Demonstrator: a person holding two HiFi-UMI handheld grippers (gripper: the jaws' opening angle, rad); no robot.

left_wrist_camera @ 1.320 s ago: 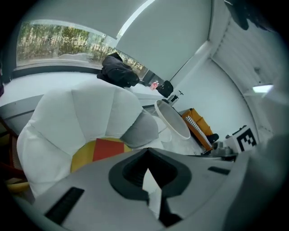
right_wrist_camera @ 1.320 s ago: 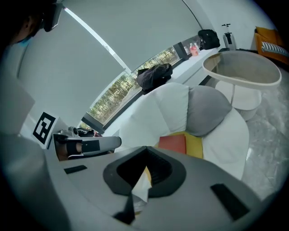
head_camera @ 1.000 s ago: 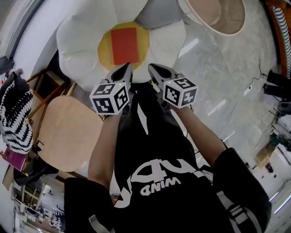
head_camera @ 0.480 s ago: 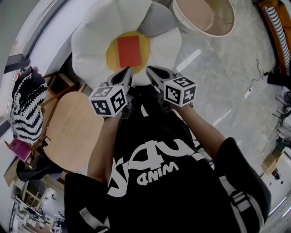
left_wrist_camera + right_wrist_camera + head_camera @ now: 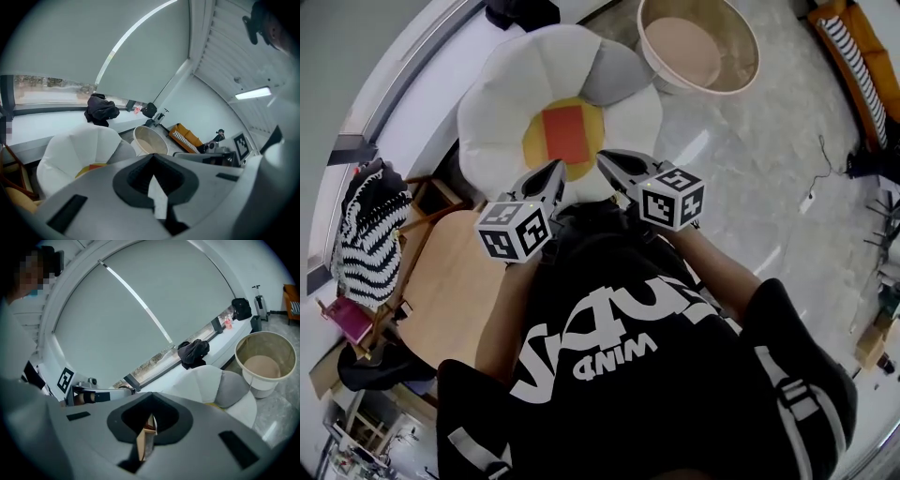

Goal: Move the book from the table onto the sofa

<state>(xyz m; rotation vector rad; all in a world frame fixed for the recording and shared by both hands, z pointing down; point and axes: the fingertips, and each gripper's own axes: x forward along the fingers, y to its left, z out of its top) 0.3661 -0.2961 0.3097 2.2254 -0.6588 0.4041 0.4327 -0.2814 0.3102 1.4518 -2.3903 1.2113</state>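
The red book (image 5: 563, 134) lies flat on the yellow centre of a white flower-shaped cushion sofa (image 5: 502, 112); a sliver of it shows in the left gripper view (image 5: 96, 165). My left gripper (image 5: 555, 173) and right gripper (image 5: 609, 161) hang side by side above the cushion's near edge, close to the person's chest. Both are shut with nothing between the jaws. In the left gripper view the gripper (image 5: 152, 159) has its jaws meeting in a closed seam, as does the gripper (image 5: 150, 399) in the right gripper view. Neither touches the book.
A round wooden table (image 5: 450, 281) stands at the left beside a black-and-white striped bundle (image 5: 366, 234). A large beige tub (image 5: 698, 47) sits on the marble floor beyond the cushion. An orange couch (image 5: 853, 47) is at the far right. A window ledge (image 5: 197, 348) holds dark bags.
Both grippers have risen away from the cushion, staying shut and empty. The book lies unmoved on the yellow centre, and the view now takes in more of the room.
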